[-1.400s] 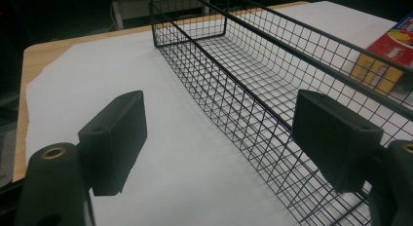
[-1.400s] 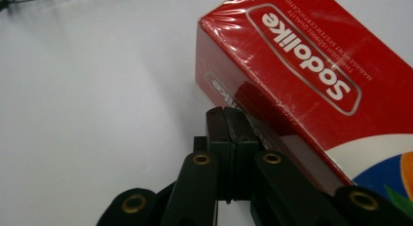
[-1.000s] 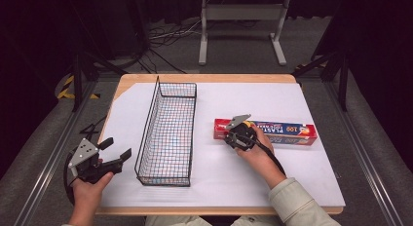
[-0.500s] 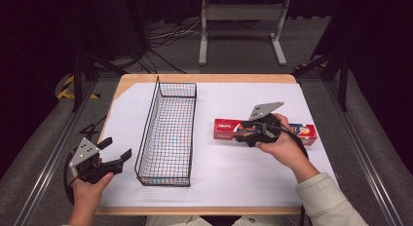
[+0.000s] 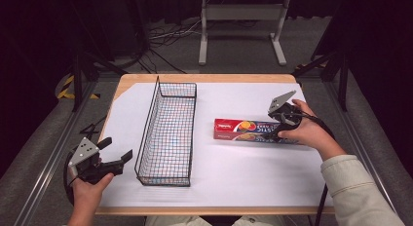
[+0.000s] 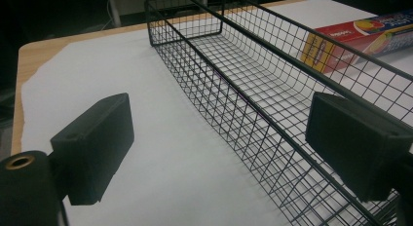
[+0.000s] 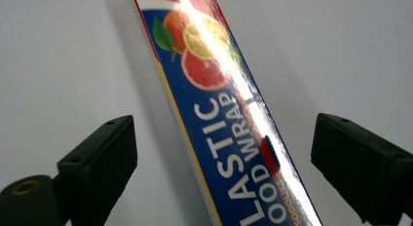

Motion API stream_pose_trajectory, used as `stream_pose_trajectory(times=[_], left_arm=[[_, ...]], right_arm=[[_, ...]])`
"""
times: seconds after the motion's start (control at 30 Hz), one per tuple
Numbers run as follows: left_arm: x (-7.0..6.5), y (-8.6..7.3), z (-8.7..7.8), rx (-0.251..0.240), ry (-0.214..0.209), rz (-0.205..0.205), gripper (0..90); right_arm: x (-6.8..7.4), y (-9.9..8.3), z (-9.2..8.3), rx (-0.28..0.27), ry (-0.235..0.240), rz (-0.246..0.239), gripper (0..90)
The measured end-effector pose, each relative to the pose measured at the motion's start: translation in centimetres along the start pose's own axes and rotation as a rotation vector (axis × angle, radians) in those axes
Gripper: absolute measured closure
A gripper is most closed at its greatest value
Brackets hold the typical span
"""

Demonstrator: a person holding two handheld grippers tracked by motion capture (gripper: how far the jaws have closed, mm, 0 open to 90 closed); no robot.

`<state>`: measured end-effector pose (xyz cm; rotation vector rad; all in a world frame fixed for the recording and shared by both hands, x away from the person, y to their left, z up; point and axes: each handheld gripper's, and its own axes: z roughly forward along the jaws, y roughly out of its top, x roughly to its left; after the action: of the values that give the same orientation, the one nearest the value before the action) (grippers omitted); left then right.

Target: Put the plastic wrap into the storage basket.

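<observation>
A red and blue plastic wrap box (image 5: 239, 129) (image 7: 229, 119) lies flat on the white sheet, right of a long black wire basket (image 5: 168, 133) (image 6: 272, 89). My right gripper (image 5: 273, 129) (image 7: 234, 158) hovers over the box's right part. Its jaws have just been opening and stand wide on either side of the box without touching it. My left gripper (image 5: 117, 149) (image 6: 224, 138) sits at the table's front left, aimed at the basket's near end. Its jaws have also just been opening, and they grip nothing. The box (image 6: 360, 38) shows beyond the basket in the left gripper view.
A white sheet (image 5: 234, 177) covers most of the wooden table (image 5: 204, 78). A grey metal stand (image 5: 241, 21) and cables lie on the floor beyond the far edge. Dark rails run along both sides of the table.
My right hand has moved from the box's left end to its right part and lifted a little, with its jaws spreading. The box has stayed put. The left hand has kept its place.
</observation>
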<state>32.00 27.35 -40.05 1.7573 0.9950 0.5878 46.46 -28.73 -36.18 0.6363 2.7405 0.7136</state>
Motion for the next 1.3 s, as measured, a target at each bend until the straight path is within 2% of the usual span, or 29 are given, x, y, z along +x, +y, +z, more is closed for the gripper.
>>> stream_pose_trajectory(times=[0.1, 0.2, 0.33, 0.4, 0.5, 0.63, 0.67, 0.8, 0.87, 0.93, 1.03, 1.17, 1.3], left_arm=[[-0.2, 0.1, 0.0, 0.001, 0.004, 0.009, 9.2], [-0.3, 0.1, 0.1, -0.005, 0.008, 0.012, 8.2], [-0.5, 0.1, 0.1, -0.002, 0.008, 0.022, 9.2], [-0.6, 0.1, 0.2, 0.009, -0.006, 0.029, 10.4], [-0.8, 0.2, 0.3, 0.017, -0.001, 0.043, 10.4], [-1.1, 0.2, 0.4, 0.019, 0.005, 0.065, 11.2], [-1.1, 0.2, 0.4, 0.019, 0.004, 0.071, 12.7], [-1.5, 0.3, 0.5, 0.030, 0.012, 0.102, 17.4], [-1.5, 0.5, 0.5, 0.030, 0.009, 0.115, 20.0], [-1.7, 0.6, 0.4, 0.030, 0.012, 0.118, 20.8], [-1.8, 0.7, 0.3, 0.028, -0.013, 0.113, 26.0], [-1.7, 0.8, 0.1, 0.009, -0.014, 0.092, 26.5], [-1.7, 1.0, 0.2, 0.016, -0.009, 0.101, 27.8]], right_arm=[[-0.7, -0.6, 0.7, 0.018, 0.014, 0.006, 8.9], [-1.2, -1.2, 1.6, 0.058, 0.024, 0.011, 9.1], [-1.7, -1.8, 2.6, 0.090, 0.033, 0.025, 9.3], [-1.7, -2.1, 3.1, 0.111, 0.041, 0.021, 9.3], [-1.8, -2.3, 3.5, 0.134, 0.045, 0.017, 9.6], [-2.1, -2.5, 3.8, 0.148, 0.062, 0.028, 15.9], [-2.2, -2.5, 3.8, 0.155, 0.069, 0.023, 20.5], [-2.1, -2.4, 3.8, 0.200, 0.065, -0.047, 26.2], [-2.1, -2.2, 3.7, 0.221, 0.075, -0.065, 29.5], [-2.2, -2.1, 3.5, 0.226, 0.085, -0.077, 31.4], [-2.1, -1.9, 3.1, 0.240, 0.097, -0.109, 35.1], [-1.9, -2.0, 2.9, 0.237, 0.120, -0.108, 36.7], [-1.7, -1.6, 2.0, 0.190, 0.116, -0.103, 38.8]])
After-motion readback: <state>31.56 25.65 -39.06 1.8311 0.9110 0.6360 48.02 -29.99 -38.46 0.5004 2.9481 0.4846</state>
